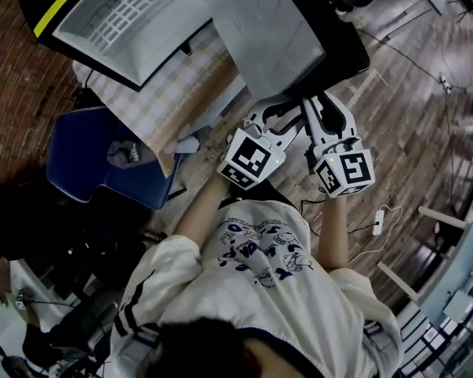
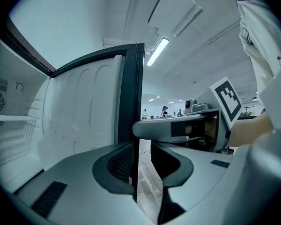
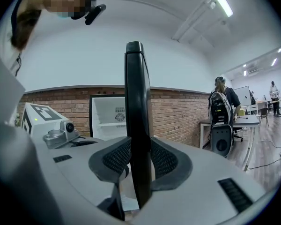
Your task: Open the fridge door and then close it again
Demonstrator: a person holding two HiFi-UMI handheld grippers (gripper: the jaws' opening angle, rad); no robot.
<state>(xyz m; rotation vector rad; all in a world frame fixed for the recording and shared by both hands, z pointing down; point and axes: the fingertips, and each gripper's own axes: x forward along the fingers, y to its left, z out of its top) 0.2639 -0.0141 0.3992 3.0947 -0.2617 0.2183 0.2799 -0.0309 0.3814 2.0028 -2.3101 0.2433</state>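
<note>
Fridge door (image 1: 268,30) stands swung wide open, pale inner liner turned toward the fridge cabinet (image 1: 134,14). We have both tools on its free edge.

Head view, left to right:
- blue chair (image 1: 102,160) on the floor, near the brick wall (image 1: 8,77)
- cabinet standing open, wire shelf showing inside, yellow strip (image 1: 51,14) on its rim
- cabinet sits on a table (image 1: 169,93) under a checked cloth
- door, running from the top of the view down to our tools
- the two tools side by side, left one angled in toward the door edge, right one pointing straight at it
- small white box on a cable (image 1: 378,225) lying on the wood floor (image 1: 426,116)

Left tool (image 2: 141,156): jaws nearly together, clenched on the door's dark edge, which runs down between the pads. We see the white liner on the left of that edge. On the right, the right tool's arm reaches across to the same edge, further along it.

Right tool (image 3: 140,158): clenched on the door edge. Both ribbed pads lie flat against it and the edge stands upright between them. Behind it we see the open cabinet against the brick wall. Far right, a person with a backpack (image 3: 222,104) stands facing away.
</note>
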